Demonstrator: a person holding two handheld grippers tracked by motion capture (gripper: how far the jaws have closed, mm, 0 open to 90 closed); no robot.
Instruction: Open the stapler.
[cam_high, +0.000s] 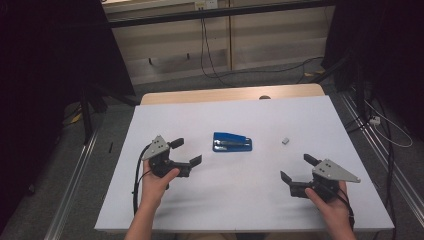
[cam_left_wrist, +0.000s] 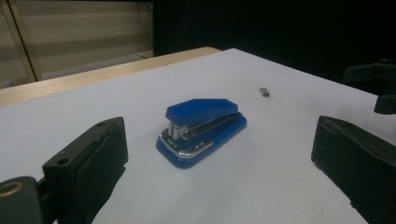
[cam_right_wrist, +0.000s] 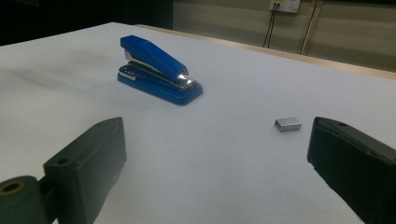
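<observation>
White surface, blue stapler centred, staple strip to its right; both grippers' fingers wide open, empty: left gripper should square up, close across stapler's sides.

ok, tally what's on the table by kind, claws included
Blue stapler: 1
Grey block of staples: 1
Claws: 2, the left claw and the right claw, both open and holding nothing
Total: 4
</observation>
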